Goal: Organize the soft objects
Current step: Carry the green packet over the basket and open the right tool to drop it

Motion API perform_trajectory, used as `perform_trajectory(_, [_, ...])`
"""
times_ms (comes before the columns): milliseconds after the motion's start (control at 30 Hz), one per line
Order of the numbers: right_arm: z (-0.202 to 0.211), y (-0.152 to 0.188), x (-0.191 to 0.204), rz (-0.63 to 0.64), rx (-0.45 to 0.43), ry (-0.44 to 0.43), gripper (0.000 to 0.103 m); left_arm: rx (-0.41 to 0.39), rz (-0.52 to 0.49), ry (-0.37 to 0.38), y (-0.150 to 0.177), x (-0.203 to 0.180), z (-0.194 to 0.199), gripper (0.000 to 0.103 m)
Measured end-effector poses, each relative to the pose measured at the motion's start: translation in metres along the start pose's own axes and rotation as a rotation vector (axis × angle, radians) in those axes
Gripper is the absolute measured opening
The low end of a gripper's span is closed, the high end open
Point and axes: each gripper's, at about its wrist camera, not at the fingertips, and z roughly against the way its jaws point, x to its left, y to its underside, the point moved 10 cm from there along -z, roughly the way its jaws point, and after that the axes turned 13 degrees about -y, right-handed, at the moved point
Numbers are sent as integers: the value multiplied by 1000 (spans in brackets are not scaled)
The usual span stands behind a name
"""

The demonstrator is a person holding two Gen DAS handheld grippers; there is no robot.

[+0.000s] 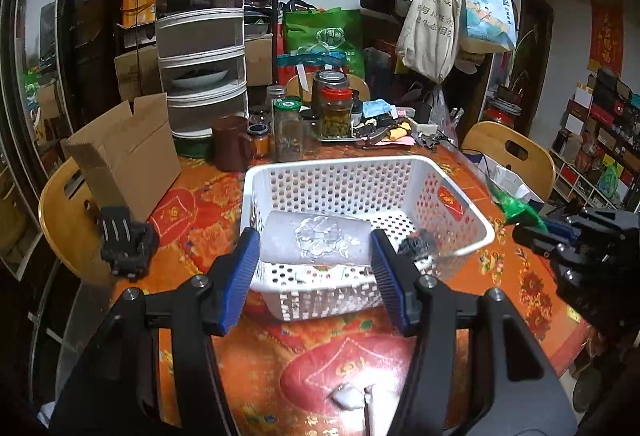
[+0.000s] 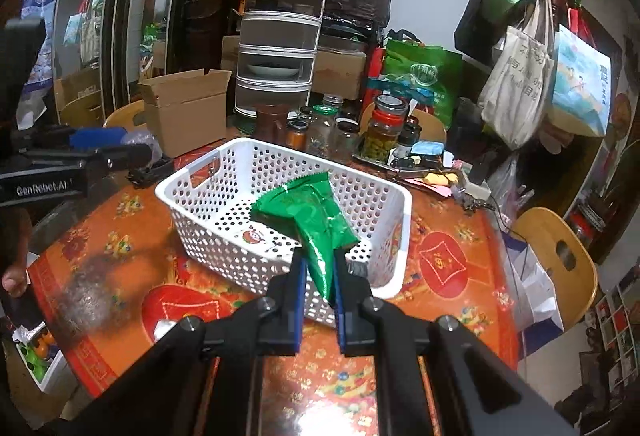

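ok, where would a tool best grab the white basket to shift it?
Probably the near wall's rim of the white basket, from above, one pad inside and one outside: the walls are thin and upright, the top open.

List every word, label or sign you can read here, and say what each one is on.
"GenRobot.AI": white letters on the left gripper, seen from the right wrist view.
Chinese characters on the canvas tote bag: too blurred to read.
Gold characters on the red wall banner: unreadable.
Logo on the green shopping bag: too small.
Gold sign on the red sticker on the white basket: unclear.
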Motion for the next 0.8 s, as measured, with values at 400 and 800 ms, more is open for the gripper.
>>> perform_trajectory(400, [-62,-15,-31,-36,123,36,6,111,-20,-18,-33,-24,-75,54])
perform_trajectory(800, [-141,1,-65,-121,256,22,6,251,-11,-43,-5,-39,-170,54])
